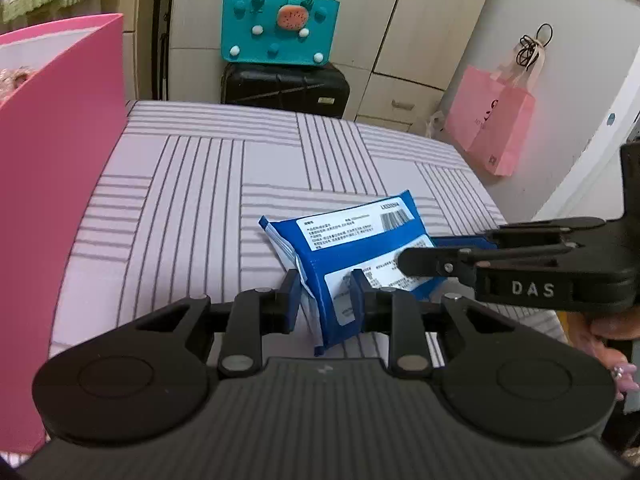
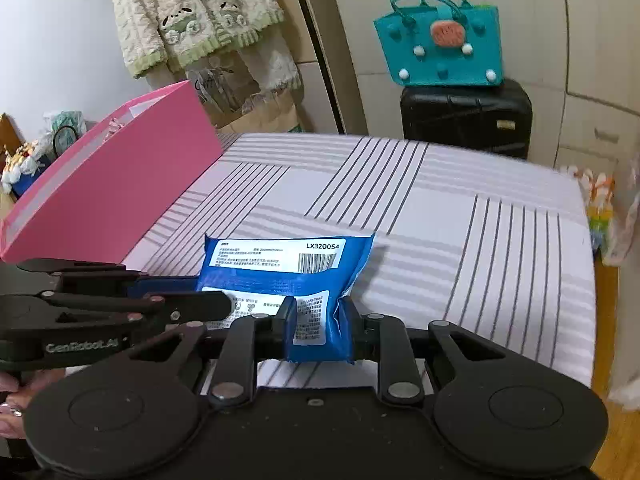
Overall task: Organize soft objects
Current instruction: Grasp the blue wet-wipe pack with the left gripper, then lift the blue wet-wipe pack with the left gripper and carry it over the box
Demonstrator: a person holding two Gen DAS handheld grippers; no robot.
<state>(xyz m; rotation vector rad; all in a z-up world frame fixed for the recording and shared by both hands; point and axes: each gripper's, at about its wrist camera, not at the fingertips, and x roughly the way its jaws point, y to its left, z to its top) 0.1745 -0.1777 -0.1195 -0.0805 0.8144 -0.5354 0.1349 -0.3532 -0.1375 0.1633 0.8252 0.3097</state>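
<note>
Bright even indoor light, soft shadow right of the blue packet (image 2: pixel 280 276) on the striped bed (image 2: pixel 440 208), strong fisheye bending at edges, slight softness throughout.

The carrying surface is a bed covered by a pale lilac sheet (image 1: pixel 208 184) (image 2: pixel 460 216) printed with blocks of thin dark stripes. Directly on it, just ahead of the right gripper (image 2: pixel 318 322) and between its fingertips, lies a soft blue plastic pack with white printed labels and a barcode (image 1: pixel 352 248) (image 2: pixel 288 276). Off to that gripper's left, a tall pink cardboard box (image 1: pixel 60 184) (image 2: pixel 120 196) stands on the sheet near the bed's edge.
</note>
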